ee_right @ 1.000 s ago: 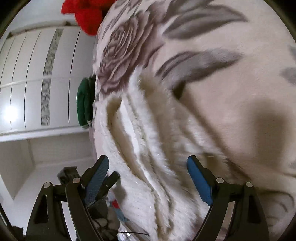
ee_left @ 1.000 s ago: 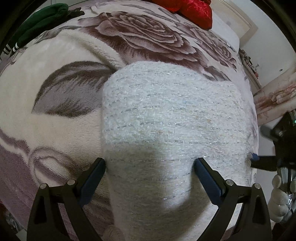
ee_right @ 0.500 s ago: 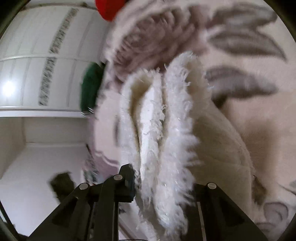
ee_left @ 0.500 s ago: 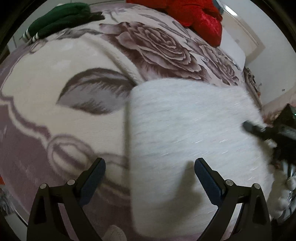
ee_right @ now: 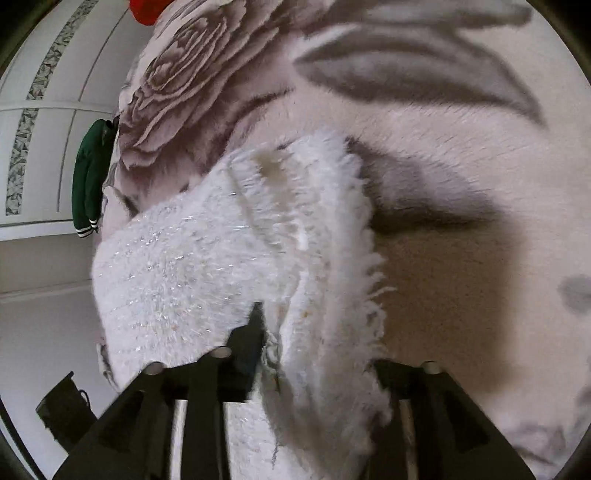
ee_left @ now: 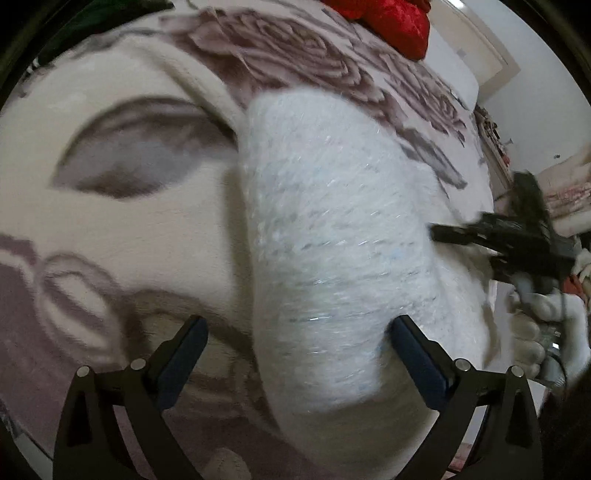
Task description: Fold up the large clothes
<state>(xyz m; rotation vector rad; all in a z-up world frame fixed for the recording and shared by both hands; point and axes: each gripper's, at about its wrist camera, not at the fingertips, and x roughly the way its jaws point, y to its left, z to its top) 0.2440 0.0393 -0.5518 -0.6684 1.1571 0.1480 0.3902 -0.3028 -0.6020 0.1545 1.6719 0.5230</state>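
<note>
A fluffy white knit sweater (ee_left: 340, 236) with silver threads lies folded on a bed blanket printed with grey-brown roses (ee_left: 122, 229). My left gripper (ee_left: 295, 350) is open; its near end lies between the blue-padded fingers, not held. My right gripper (ee_right: 317, 354) is shut on the sweater's fringed edge (ee_right: 325, 258), lifting it off the blanket. In the left wrist view the right gripper (ee_left: 495, 240) shows at the sweater's right side, held by a white-gloved hand.
A red cushion (ee_left: 391, 18) lies at the far end of the bed. A green garment (ee_right: 88, 177) sits at the bed's edge by white wardrobe doors (ee_right: 44, 110). A cluttered shelf (ee_left: 495, 144) stands right of the bed.
The right gripper closed on the sweater's edge and has raised and turned it. The left gripper stayed open, shifting closer over the sweater.
</note>
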